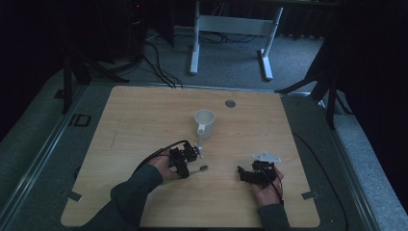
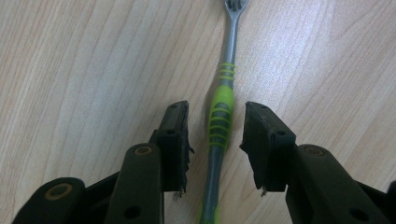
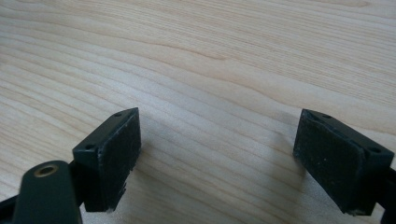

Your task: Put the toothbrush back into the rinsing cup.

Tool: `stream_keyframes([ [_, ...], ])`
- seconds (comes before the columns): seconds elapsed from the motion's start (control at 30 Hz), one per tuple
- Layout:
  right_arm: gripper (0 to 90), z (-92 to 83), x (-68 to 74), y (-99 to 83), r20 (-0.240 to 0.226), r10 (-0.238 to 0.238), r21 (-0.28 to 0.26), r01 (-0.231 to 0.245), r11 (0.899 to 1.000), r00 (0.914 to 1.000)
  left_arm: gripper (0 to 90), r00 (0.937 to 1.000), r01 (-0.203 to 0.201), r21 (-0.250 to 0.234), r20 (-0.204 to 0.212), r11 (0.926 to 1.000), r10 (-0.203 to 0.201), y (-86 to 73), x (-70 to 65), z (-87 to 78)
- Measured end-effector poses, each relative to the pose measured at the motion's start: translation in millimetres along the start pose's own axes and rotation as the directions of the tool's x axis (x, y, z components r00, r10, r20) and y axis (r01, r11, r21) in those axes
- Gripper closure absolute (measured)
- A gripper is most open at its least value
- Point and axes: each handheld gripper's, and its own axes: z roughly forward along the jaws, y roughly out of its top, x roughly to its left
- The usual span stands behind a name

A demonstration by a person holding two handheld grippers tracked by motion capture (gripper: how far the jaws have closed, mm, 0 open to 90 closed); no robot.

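Left gripper (image 2: pixel 214 135) down low over the table (image 1: pixel 144 125), jaws apart and straddling the toothbrush (image 2: pixel 221 116), a sliver of bare wood showing on either side of the green grip, so no squeeze on it yet. Toothbrush lying flat on the near-middle of the table, just right of the left gripper (image 1: pixel 183 161) in the high view, head (image 1: pixel 204 167) poking out to the right, with the white mug (image 1: pixel 204 121) a little farther back. To do this well: keep centred on the ribbed green section, not the thin grey neck, and close evenly so neither pad shoves the handle sideways first. Looks worth staying low enough for the pads to catch the handle's sides rather than skate over the top. Probably a light, firm pinch, then a straight lift, head kept level. Right gripper (image 3: pixel 217 154) wide open over bare wood at the near right (image 1: pixel 257 174), holding nothing, well apart from the action.
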Motion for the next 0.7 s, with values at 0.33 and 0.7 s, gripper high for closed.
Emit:
stream_keyframes([
  [0.33, 14.7, 0.0, 0.0, 0.0, 0.0, 0.0, 0.0, 0.0, 1.0, 1.0, 65.3, 0.9998, -0.019, 0.024, 0.008, 0.9995, 0.019, 1.2, 2.4, 3.9],
  [0.7, 14.7, 0.1, 0.2, 0.1, 0.0, 0.002, 0.0, -0.002, 1.0, 1.0, 68.0, 0.9999, -0.014, 0.039, 0.008, 0.9991, 0.014, 2.1, 3.9, 7.1],
])
